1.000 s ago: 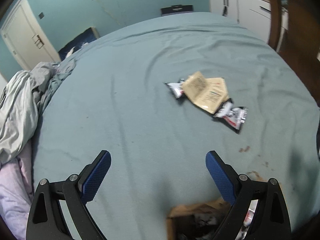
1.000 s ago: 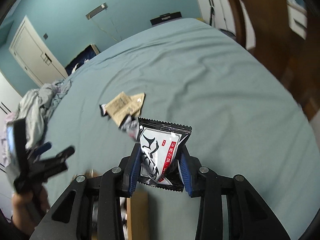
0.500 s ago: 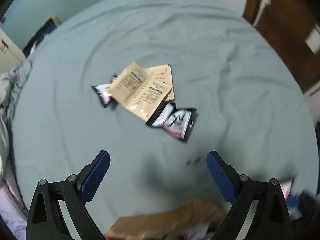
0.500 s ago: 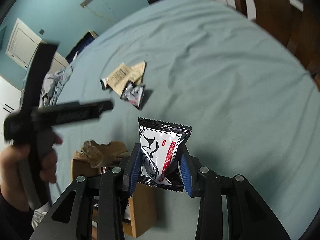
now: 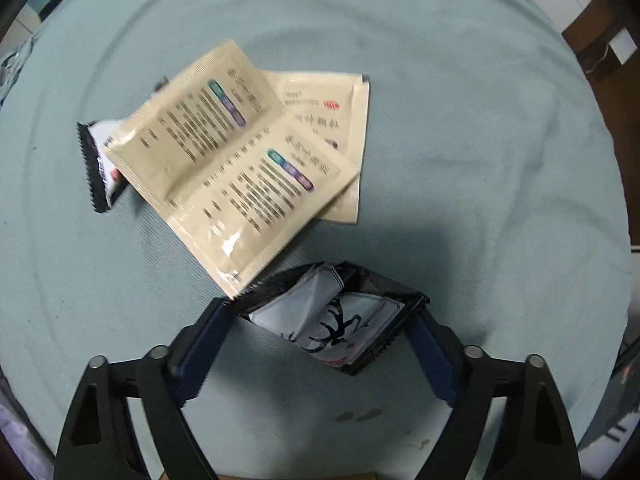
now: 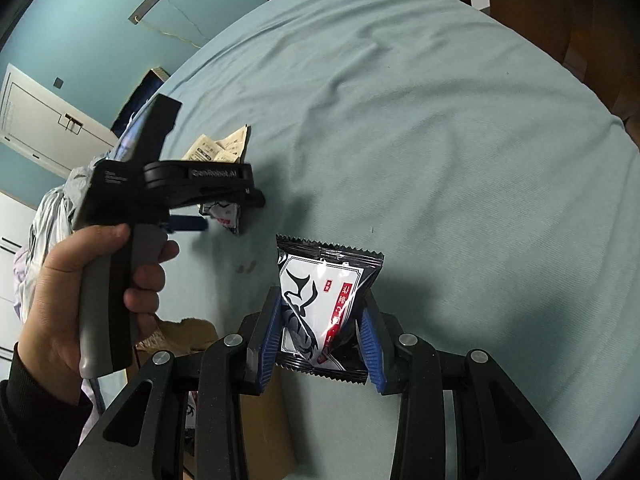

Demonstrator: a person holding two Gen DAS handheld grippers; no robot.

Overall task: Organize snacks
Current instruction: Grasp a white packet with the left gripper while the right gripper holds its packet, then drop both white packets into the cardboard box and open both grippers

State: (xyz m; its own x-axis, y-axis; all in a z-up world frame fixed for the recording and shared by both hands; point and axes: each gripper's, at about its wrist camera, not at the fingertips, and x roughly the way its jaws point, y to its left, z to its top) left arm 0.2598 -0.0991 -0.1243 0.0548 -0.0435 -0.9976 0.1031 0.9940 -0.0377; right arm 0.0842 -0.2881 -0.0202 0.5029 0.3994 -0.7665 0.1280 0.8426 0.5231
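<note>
Landmark: black snack packet lying on the bed, crumpled, at the near tip of the tan sachets.
Left hand-held gripper: points straight down over the black snack packet; its jaws have just been closing, with the packet between the blue pads, which sit at its two ends, so it looks lightly pinched.
Key relation: the packet lies directly between the left fingers, its long axis running across from one pad to the other, slightly slanted; the left hand is much the nearer one.
Packet heading: one serrated end points toward the tan sachets, the other away from them.
Right hand-held gripper: pinching a second black packet upright, its serrated top edge pointing away from the camera, held off to the side of the landmark packet.
Cardboard box: below the right fingers, probably where the snacks go.
Other snacks: another small black packet peeks out from under the far side of the sachets.
Judgement: a firmer squeeze seems needed before lifting.
</note>
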